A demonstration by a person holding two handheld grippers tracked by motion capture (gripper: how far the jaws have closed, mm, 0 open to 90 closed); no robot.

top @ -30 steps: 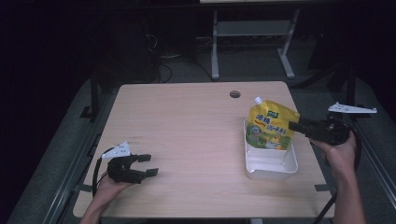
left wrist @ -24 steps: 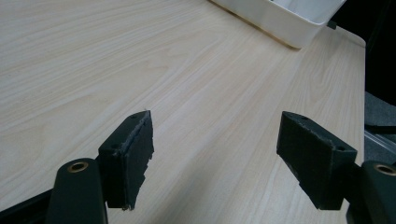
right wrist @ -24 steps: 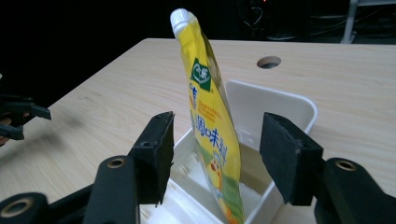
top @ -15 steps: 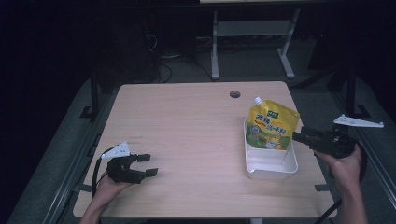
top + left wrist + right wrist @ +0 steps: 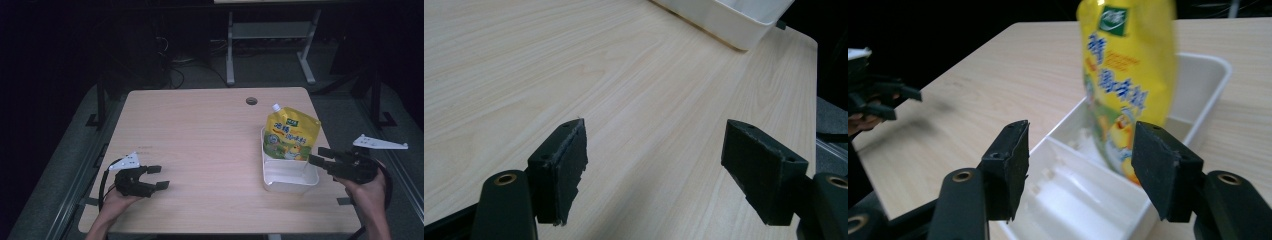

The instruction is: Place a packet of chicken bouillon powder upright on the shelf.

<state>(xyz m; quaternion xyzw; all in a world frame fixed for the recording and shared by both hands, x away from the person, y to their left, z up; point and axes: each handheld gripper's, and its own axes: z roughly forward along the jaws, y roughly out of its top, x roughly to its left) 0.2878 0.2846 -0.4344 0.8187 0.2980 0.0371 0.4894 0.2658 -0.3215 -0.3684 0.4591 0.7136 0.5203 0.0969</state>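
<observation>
Hovering off the tray's right edge, right gripper open-fingered.

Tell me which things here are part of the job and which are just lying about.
Part of the job:
- yellow spout pouch, standing in the far end of the tray
- white divided tray
- right gripper, open beside the tray, nothing between its jaws

Lying about:
- left gripper, open and idle on the table
- cable hole in the tabletop
</observation>
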